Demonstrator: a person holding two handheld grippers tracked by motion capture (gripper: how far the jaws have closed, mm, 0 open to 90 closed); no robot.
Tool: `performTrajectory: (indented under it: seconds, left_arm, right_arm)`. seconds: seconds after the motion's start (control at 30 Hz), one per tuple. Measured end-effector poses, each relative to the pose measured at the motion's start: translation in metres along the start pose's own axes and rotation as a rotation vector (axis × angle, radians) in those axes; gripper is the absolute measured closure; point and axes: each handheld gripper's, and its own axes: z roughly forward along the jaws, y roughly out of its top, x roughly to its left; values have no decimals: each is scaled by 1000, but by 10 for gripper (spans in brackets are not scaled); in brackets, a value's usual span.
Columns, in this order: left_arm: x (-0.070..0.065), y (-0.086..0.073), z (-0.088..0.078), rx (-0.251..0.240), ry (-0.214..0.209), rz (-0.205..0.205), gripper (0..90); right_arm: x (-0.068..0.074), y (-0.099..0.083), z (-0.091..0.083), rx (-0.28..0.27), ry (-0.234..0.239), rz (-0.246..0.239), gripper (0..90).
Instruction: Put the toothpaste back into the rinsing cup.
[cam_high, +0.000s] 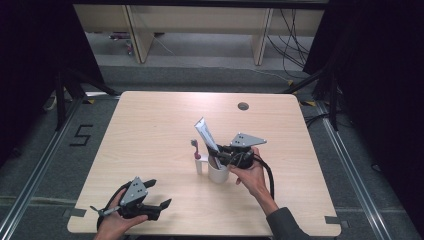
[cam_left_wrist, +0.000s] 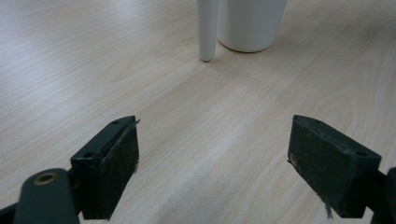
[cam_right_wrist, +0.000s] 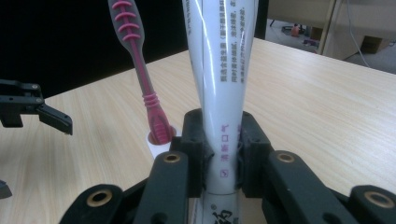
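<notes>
Toothpaste tube (cam_right_wrist: 219, 93), one white tube printed with purple characters, stands tilted in a single white cup (cam_high: 218, 173) near the middle of the wooden table (cam_high: 150, 130), clamped low on its body between the jaws of the right gripper (cam_right_wrist: 220, 154). One pink toothbrush (cam_right_wrist: 140, 70) stands upright just beside the cup in a small white holder (cam_high: 199, 164). At the table's near-left corner the left gripper (cam_high: 161, 194) rests in the person's hand, its jaws spread wide with nothing between them.
</notes>
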Motion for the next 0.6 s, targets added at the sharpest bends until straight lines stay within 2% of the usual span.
performTrajectory:
  seconds: [0.07, 0.13, 0.2, 0.27, 0.3, 0.37, 0.4, 0.43, 0.47, 0.53, 0.6]
  left_arm:
    - [0, 0, 0, -4, -4, 0, 161]
    - [0, 0, 0, 0, 0, 0, 161]
    - [0, 0, 0, 0, -1, 1, 160]
    - [0, 0, 0, 0, 0, 0, 160]
    - [0, 0, 0, 0, 0, 0, 161]
    - [0, 0, 0, -1, -1, 0, 161]
    - [0, 0, 0, 0, -1, 1, 161]
    - [0, 0, 0, -2, -3, 0, 161]
    - [0, 0, 0, -4, -5, 0, 161]
    - [1, 0, 0, -4, -3, -1, 161]
    - [1, 0, 0, -4, -4, 0, 161]
  right_arm:
    - [2, 0, -1, 14, 10, 18, 764]
    - [0, 0, -1, 19, 13, -9, 764]
    - [1, 1, -3, 31, -8, -18, 765]
    - [2, 1, -3, 43, 5, -11, 765]
    - [3, 1, -4, 39, -19, -36, 765]
    - [5, 1, -4, 47, -14, -29, 766]
    - [4, 2, -4, 46, -16, -55, 766]
    - [6, 2, -6, 69, -13, -35, 765]
    - [6, 2, -5, 60, -18, -52, 765]
    - [8, 3, -6, 79, -12, -45, 763]
    - [9, 2, -8, 75, -42, -57, 763]
